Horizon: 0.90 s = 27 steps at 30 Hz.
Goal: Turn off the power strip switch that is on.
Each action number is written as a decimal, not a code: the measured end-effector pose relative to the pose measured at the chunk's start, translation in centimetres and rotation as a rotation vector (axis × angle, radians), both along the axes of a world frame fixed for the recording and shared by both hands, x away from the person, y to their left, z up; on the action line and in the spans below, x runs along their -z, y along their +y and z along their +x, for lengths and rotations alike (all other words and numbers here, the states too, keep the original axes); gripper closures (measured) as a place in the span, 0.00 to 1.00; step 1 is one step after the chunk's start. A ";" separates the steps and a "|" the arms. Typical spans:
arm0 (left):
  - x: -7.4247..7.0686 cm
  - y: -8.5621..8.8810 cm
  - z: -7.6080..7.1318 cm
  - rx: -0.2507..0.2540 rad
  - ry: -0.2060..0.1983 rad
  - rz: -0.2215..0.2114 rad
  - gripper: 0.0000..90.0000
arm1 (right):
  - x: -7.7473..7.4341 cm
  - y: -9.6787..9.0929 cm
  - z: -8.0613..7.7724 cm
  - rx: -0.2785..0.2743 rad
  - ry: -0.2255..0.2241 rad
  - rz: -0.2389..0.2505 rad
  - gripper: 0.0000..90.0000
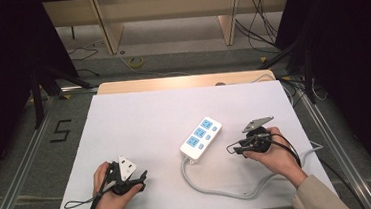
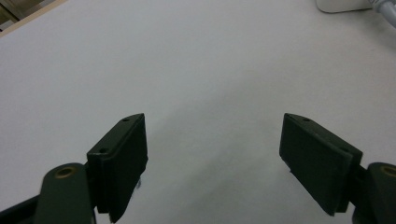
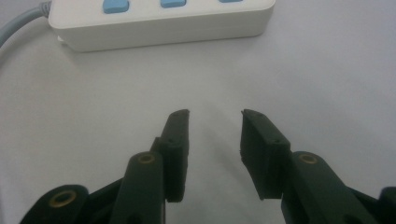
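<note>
A white power strip (image 1: pixel 200 138) with blue sockets and blue switches lies slantwise on the white table top, right of the middle; its grey cable (image 1: pixel 215 188) loops toward the front edge. In the right gripper view the strip (image 3: pixel 163 23) lies just ahead of the jaws. My right gripper (image 1: pixel 233 149) hovers a short way to the strip's right, pointing at it, open with nothing between its pads (image 3: pixel 176 144). My left gripper (image 1: pixel 144 175) rests near the front left of the table, held by a hand, jaws wide open and empty (image 2: pixel 212 158).
The white sheet (image 1: pixel 139 118) covers the table, whose wooden far edge (image 1: pixel 181 81) shows beyond it. Metal rails run along both sides on the floor. Cables and wooden frame legs lie on the floor behind the table.
</note>
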<state>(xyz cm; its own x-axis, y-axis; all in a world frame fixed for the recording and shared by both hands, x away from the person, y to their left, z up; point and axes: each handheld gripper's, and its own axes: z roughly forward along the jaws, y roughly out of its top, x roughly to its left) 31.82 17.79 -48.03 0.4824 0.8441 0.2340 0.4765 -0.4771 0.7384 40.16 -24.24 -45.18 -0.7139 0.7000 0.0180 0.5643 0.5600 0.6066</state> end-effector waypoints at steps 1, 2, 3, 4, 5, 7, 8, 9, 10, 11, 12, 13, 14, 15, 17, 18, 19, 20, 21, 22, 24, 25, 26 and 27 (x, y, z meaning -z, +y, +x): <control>0.0 0.0 0.0 0.000 0.000 0.000 0.26 | 0.0 -0.1 -0.2 0.002 -0.003 0.001 0.66; 0.0 0.0 0.0 0.000 0.000 0.000 0.26 | 0.1 -0.2 -0.3 0.003 -0.008 0.001 0.65; 0.0 0.0 0.0 0.000 0.000 0.000 0.26 | 0.2 -0.3 -0.5 0.009 -0.009 0.007 0.64; 0.0 0.0 0.0 0.000 0.000 0.000 0.26 | 0.2 -0.4 -0.7 0.013 -0.012 0.012 0.64; 0.0 0.0 0.0 0.000 -0.001 0.000 0.26 | 0.3 -0.5 -0.8 0.009 -0.019 0.017 0.62; 0.0 0.0 0.0 0.000 -0.003 0.002 0.26 | 0.6 -0.6 -1.3 0.011 -0.028 0.028 0.59; 0.0 0.0 0.0 0.001 -0.003 0.002 0.26 | 0.7 -0.7 -1.5 0.011 -0.032 0.026 0.58; 0.0 0.0 0.0 0.002 -0.002 0.002 0.26 | 0.7 -0.8 -1.6 0.013 -0.039 0.028 0.58; 0.0 0.0 0.0 0.001 -0.003 0.001 0.26 | 0.8 -1.0 -1.8 0.012 -0.045 0.033 0.57; 0.0 0.0 0.0 0.001 -0.002 0.001 0.26 | 0.8 -1.2 -2.0 0.016 -0.046 0.041 0.57; 0.0 0.0 0.0 0.002 0.001 0.003 0.26 | 0.8 -1.3 -2.1 0.016 -0.053 0.045 0.57; 0.0 0.0 0.0 0.002 0.001 0.002 0.26 | 0.8 -1.4 -2.2 0.019 -0.055 0.049 0.57; 0.1 0.0 0.0 0.002 0.001 0.002 0.26 | 0.9 -1.6 -2.4 0.019 -0.063 0.052 0.56; 0.1 0.0 0.0 0.002 0.003 0.003 0.26 | 1.0 -1.7 -2.6 0.020 -0.066 0.058 0.56; 0.1 0.0 0.0 0.002 0.003 0.004 0.26 | 1.0 -1.8 -3.0 0.021 -0.074 0.068 0.55; 0.1 0.0 0.0 0.003 0.003 0.004 0.26 | 1.1 -1.9 -3.2 0.024 -0.078 0.071 0.55; 0.1 0.0 0.0 0.002 0.002 0.002 0.26 | 1.1 -2.0 -3.4 0.022 -0.082 0.075 0.54; 0.1 0.0 0.0 0.002 0.002 0.001 0.26 | 1.1 -2.1 -3.6 0.028 -0.084 0.079 0.54; 0.1 0.0 0.0 0.005 0.004 0.002 0.26 | 1.2 -2.1 -3.7 0.027 -0.088 0.081 0.54; 0.1 0.0 0.0 0.006 0.004 0.002 0.26 | 1.2 -2.2 -3.9 0.029 -0.091 0.087 0.54; 0.1 0.0 0.0 0.007 0.003 0.000 0.26 | 1.3 -2.4 -4.1 0.034 -0.096 0.097 0.54; 0.1 0.0 0.0 0.008 0.002 0.003 0.26 | 1.3 -2.5 -4.2 0.032 -0.095 0.100 0.54; 0.1 0.0 0.0 0.008 0.002 0.003 0.26 | 1.3 -2.5 -4.3 0.036 -0.099 0.103 0.54; 0.1 0.0 0.1 0.005 -0.001 -0.003 0.26 | 1.3 -2.5 -4.4 0.035 -0.101 0.105 0.53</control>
<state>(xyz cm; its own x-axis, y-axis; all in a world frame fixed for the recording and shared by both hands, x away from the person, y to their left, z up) 31.87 17.77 -48.14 0.4865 0.8422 0.2323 0.4730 -0.4775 0.7405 35.77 -26.75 -46.44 -0.6913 0.7223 0.0214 0.5152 0.4719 0.7154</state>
